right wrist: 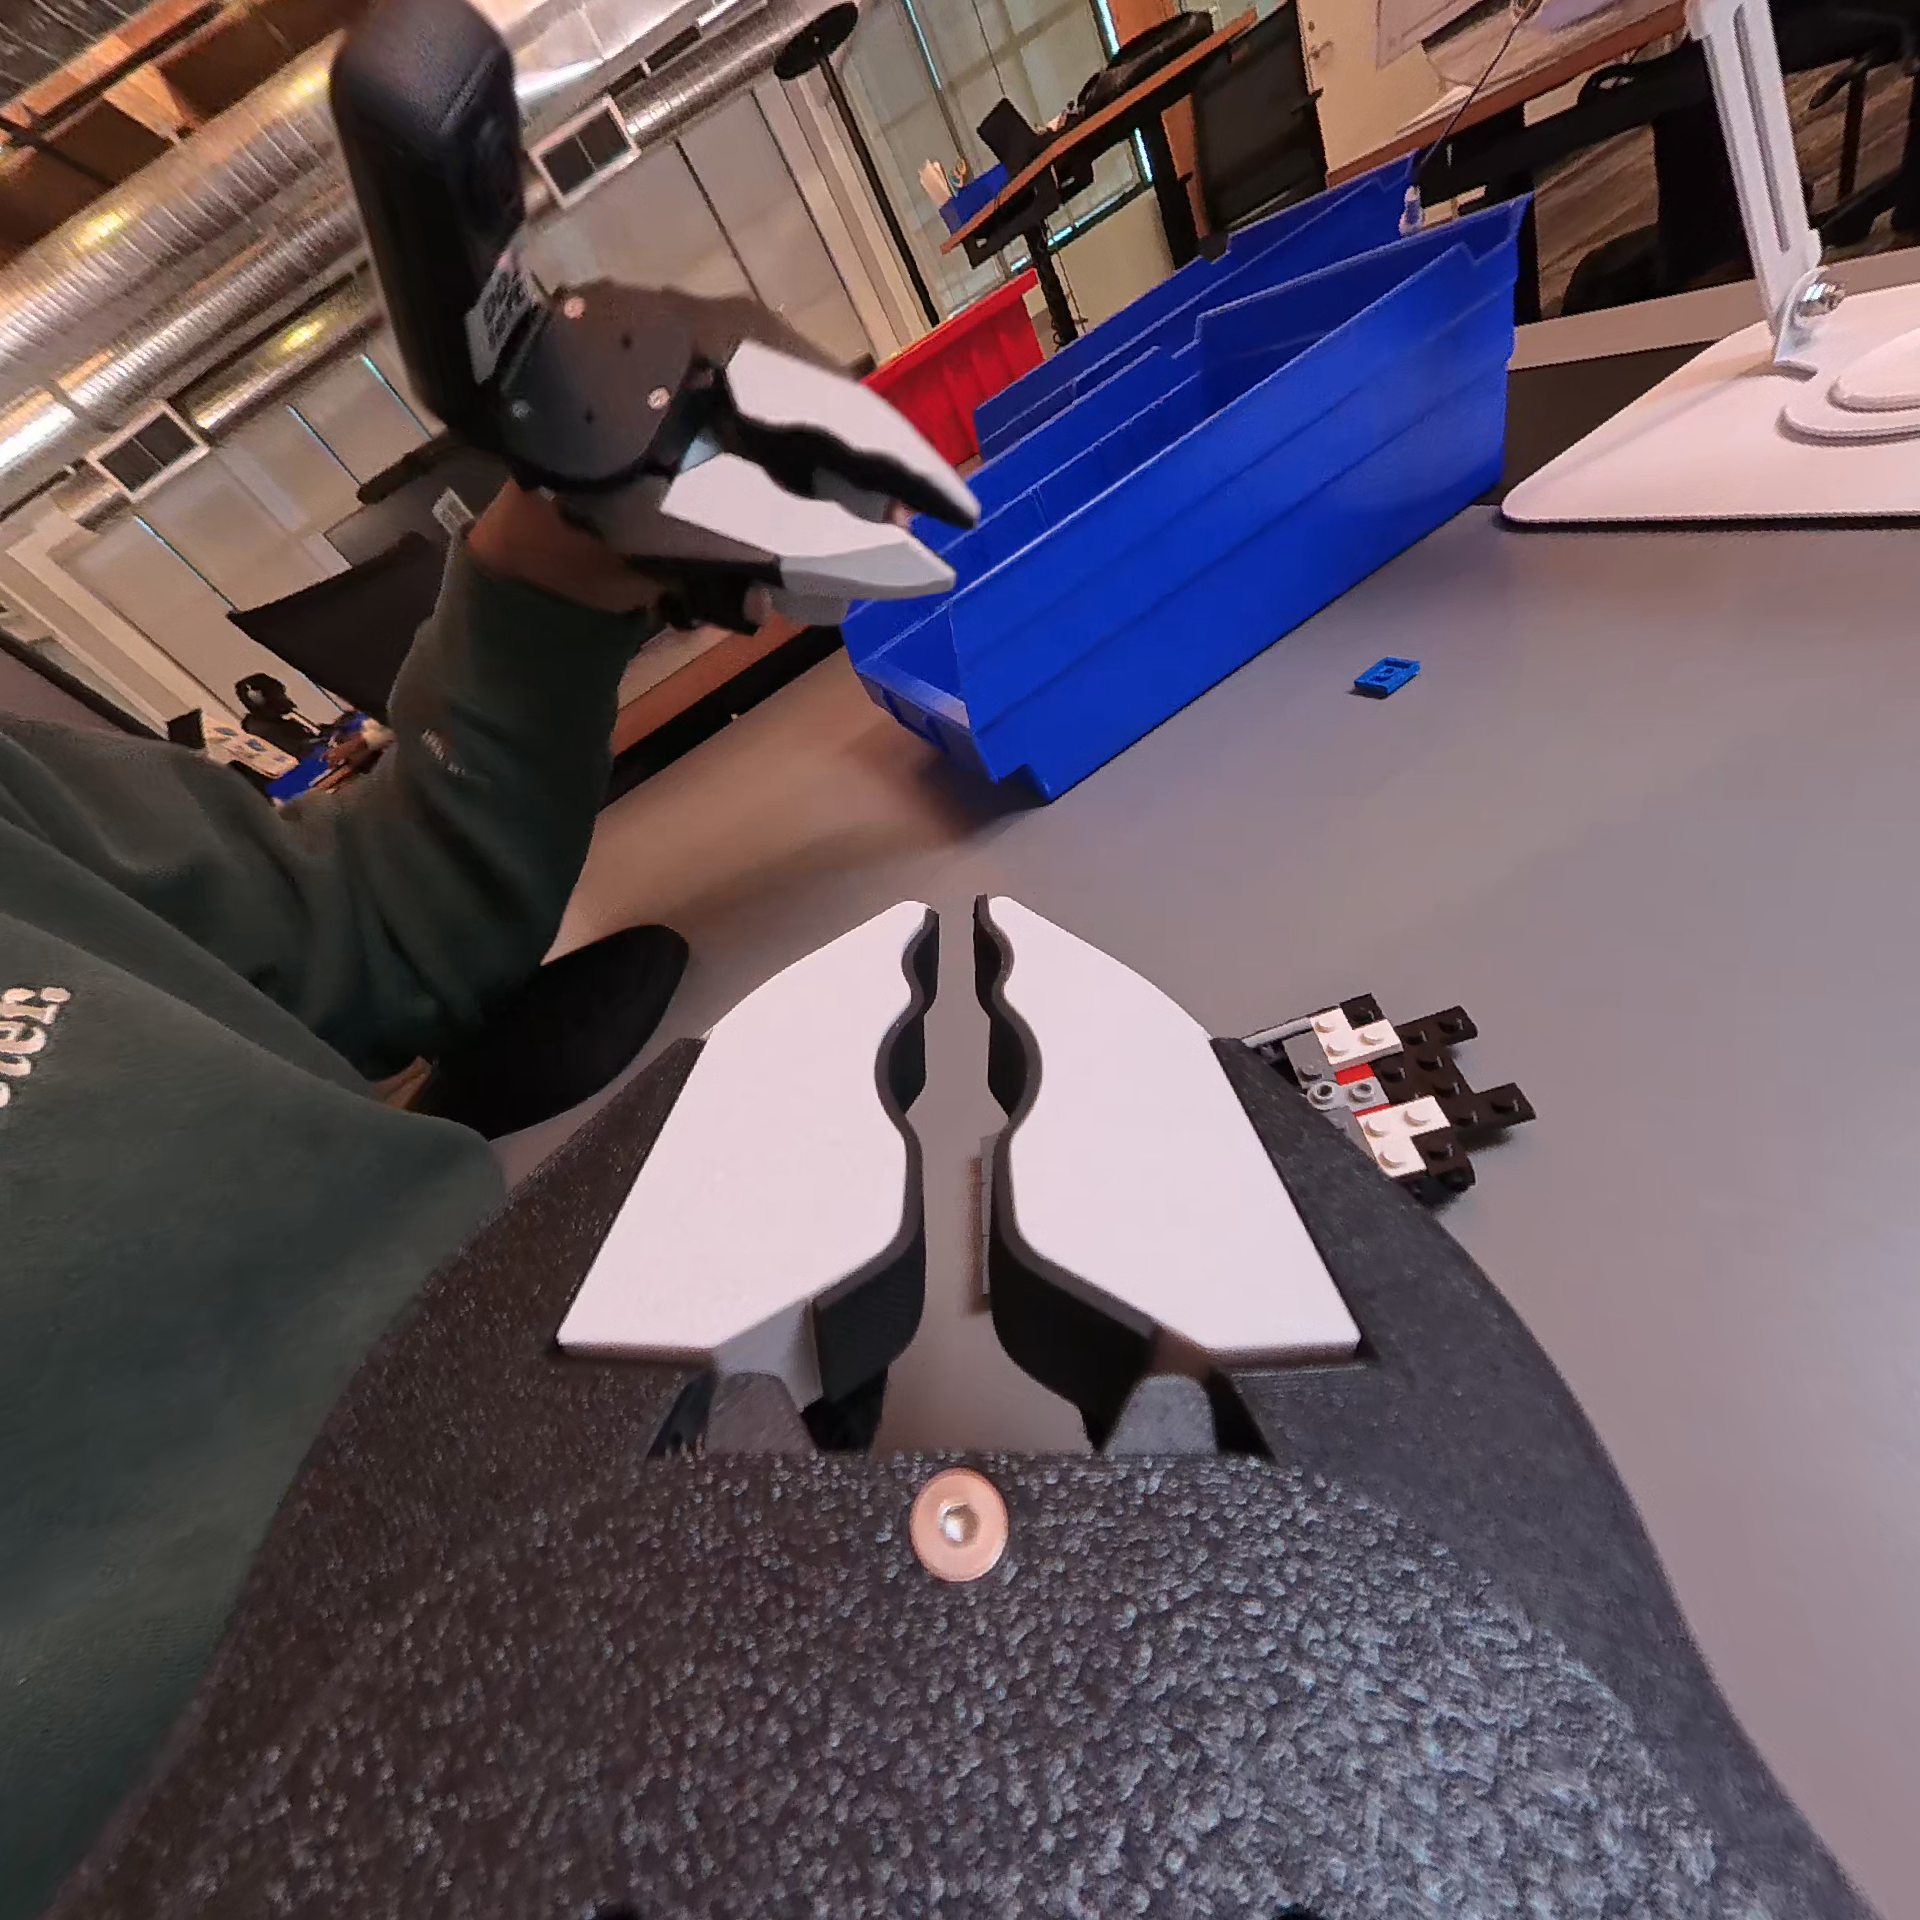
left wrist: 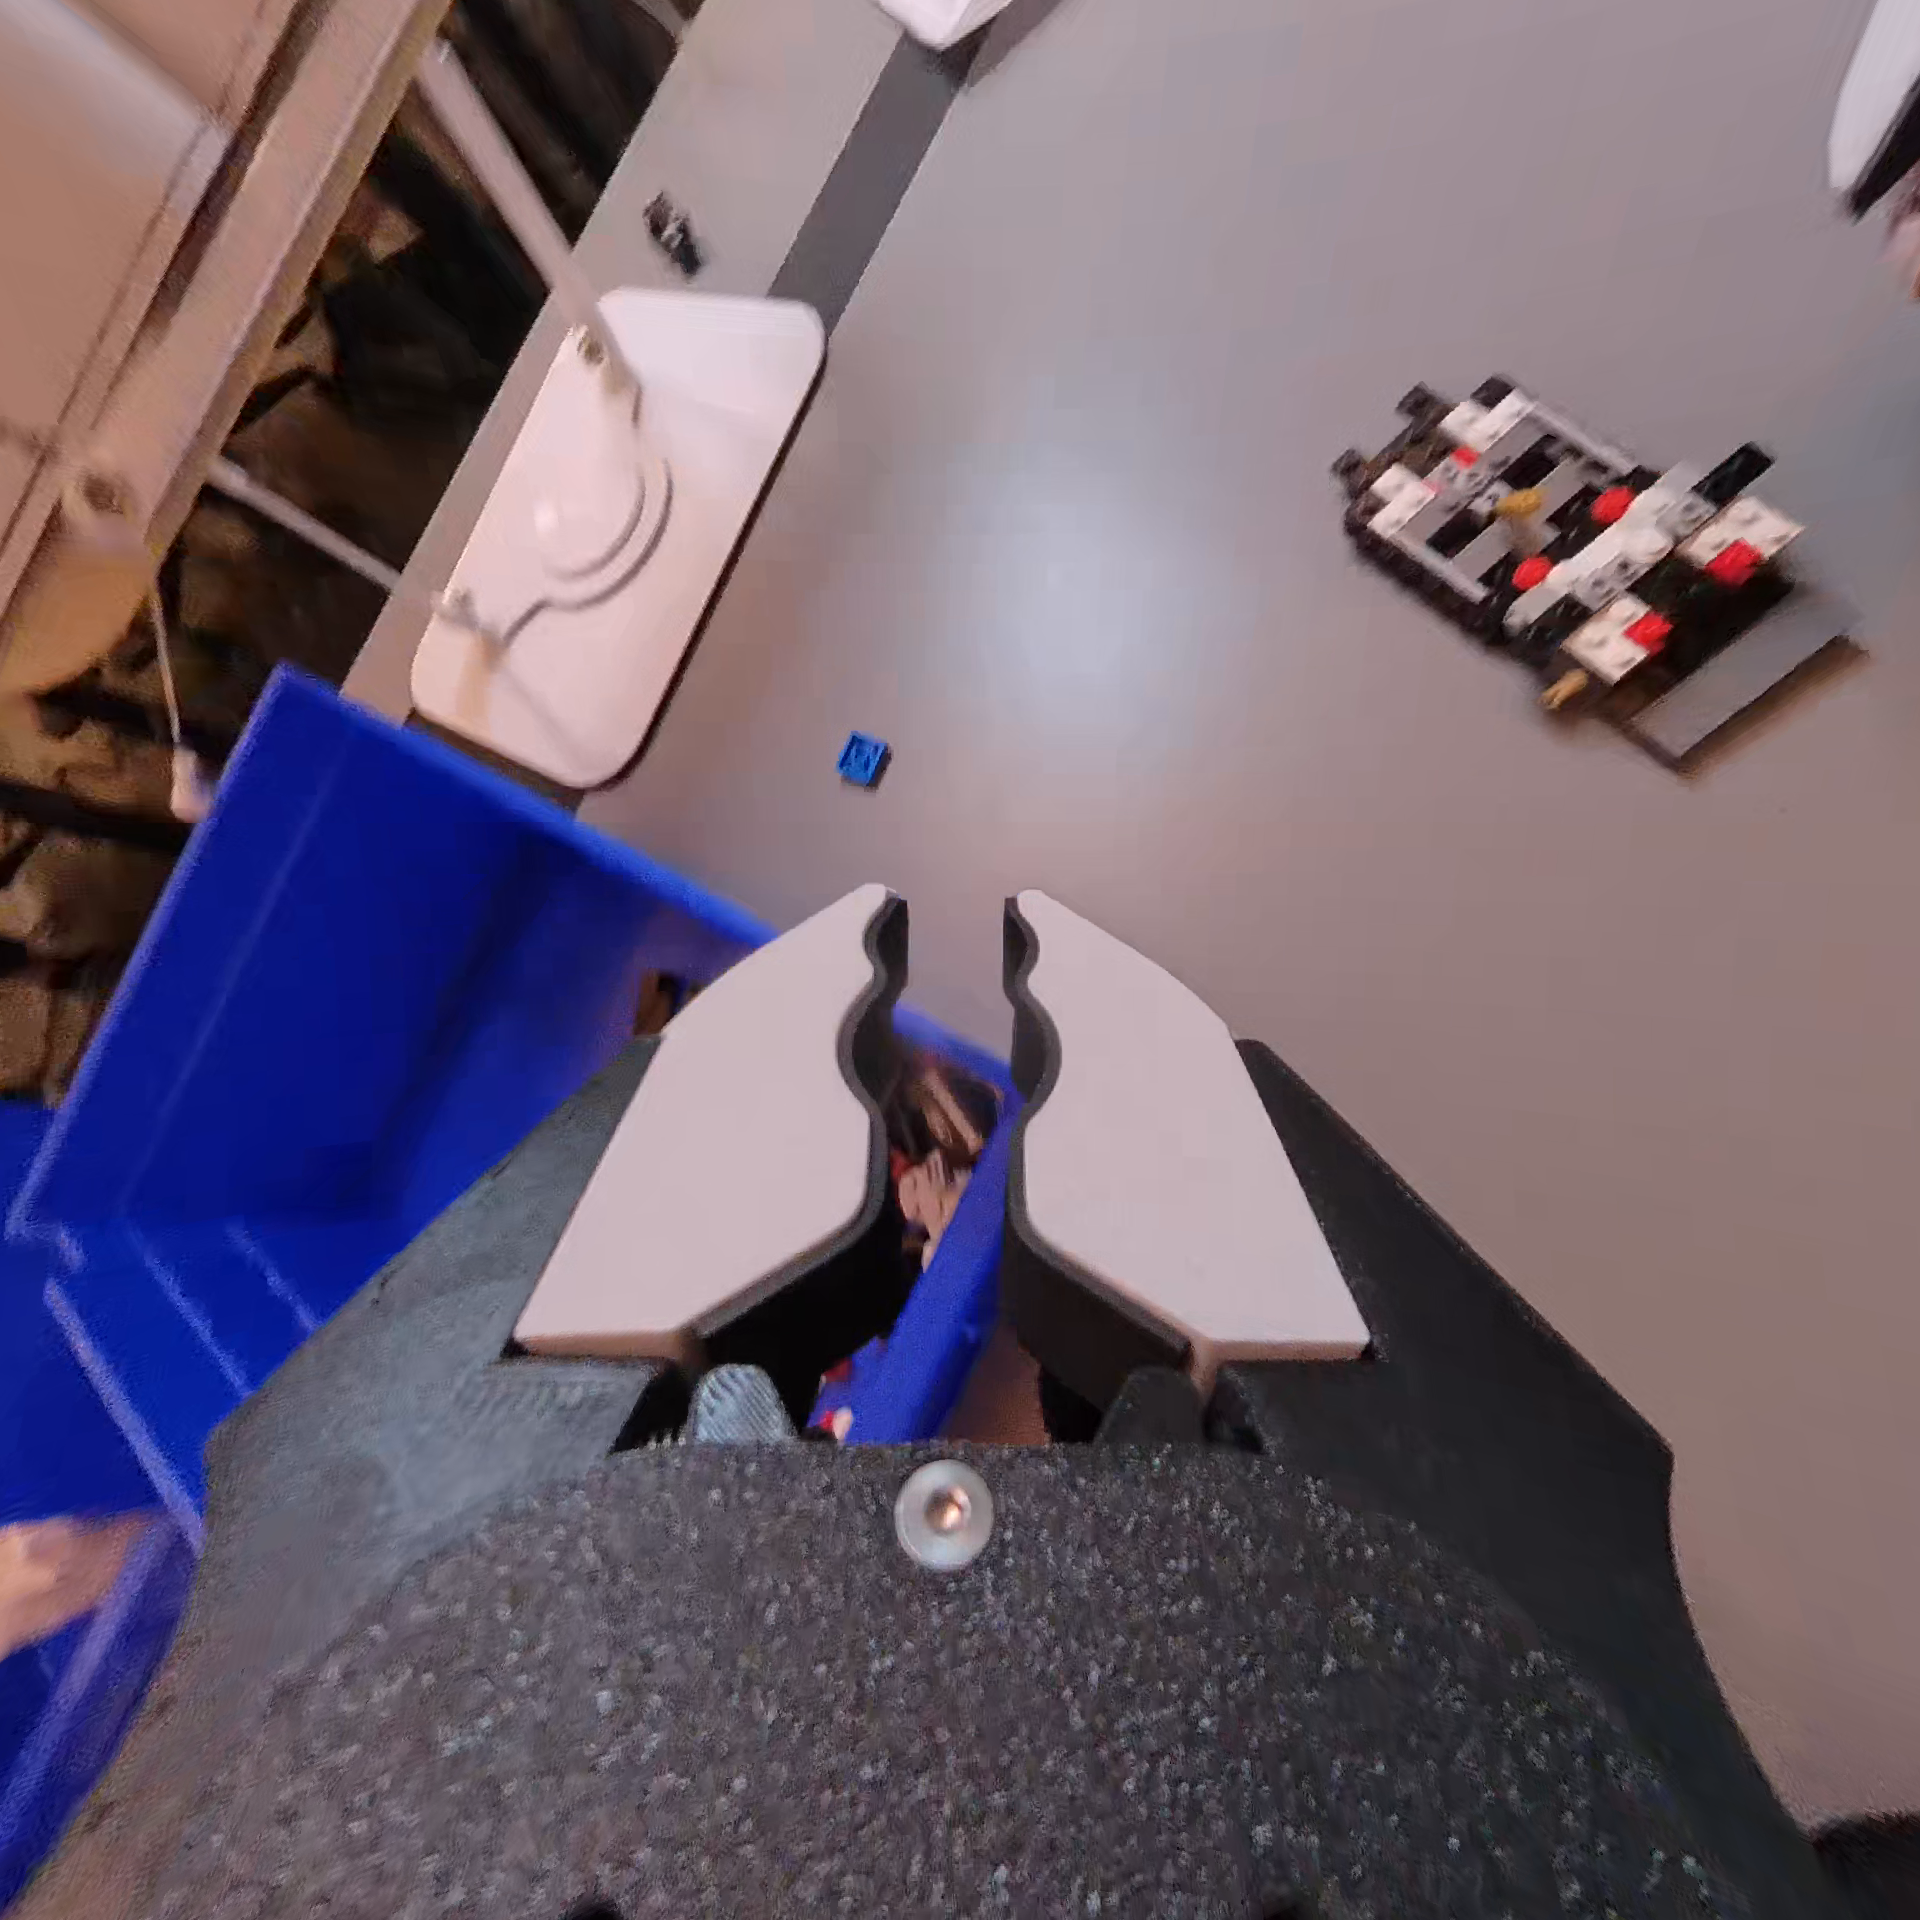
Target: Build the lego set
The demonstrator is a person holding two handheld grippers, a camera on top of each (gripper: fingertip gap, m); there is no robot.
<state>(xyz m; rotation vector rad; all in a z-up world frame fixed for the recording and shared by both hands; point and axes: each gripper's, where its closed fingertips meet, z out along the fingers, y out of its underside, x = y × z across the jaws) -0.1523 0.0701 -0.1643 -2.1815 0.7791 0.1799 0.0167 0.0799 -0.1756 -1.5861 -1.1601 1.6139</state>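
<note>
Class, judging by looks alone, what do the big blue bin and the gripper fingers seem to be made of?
Blue bin: likely moulded plastic, given its uniform colour, slight sheen and ribbed walls. Left gripper fingers: probably printed or moulded plastic, with matte pale faces over wavy black edges.

The left hand-held gripper (right wrist: 940,540) is raised, slightly parted (nothing held); the right hand-held gripper (right wrist: 956,914) sits low, nearly closed.

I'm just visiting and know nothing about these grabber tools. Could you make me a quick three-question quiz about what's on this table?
1. True or false: the left gripper hangs in the air above the near end of the blue bin.
2. What colour is the small loose brick on the grey table?
3. Which lies nearest the right gripper: A) white stand base, B) brick model?

Key: 1 true; 2 blue; 3 B.
</note>
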